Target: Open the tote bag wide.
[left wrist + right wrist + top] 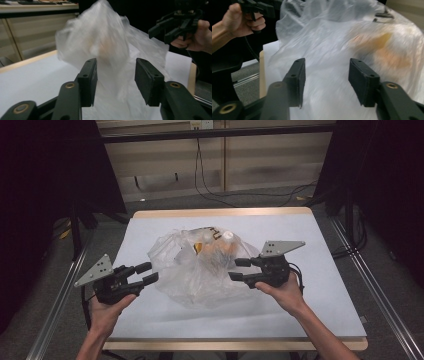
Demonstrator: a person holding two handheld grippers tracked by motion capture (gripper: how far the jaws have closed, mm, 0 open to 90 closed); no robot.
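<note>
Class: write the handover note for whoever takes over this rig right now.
Left gripper: open, beside the bag's left edge, nothing held.
Right gripper: open, at the bag's right edge, nothing held.
Bag: clear plastic, on the table mid-sheet, slumped, with orange and white items inside.
Done: bag looks released by both grippers.
Left: unclear; check whether the bag needs regrasping.

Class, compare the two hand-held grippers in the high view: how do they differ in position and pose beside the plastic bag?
The left gripper sits lower and nearer the table's front edge; the right gripper sits slightly farther back. The left gripper's grey plate tilts steeply; the right gripper's lies flatter. The left gripper's tips just meet the plastic bag's edge; the right gripper's overlap it. Both stand open, pointing inward at the bag.
</note>
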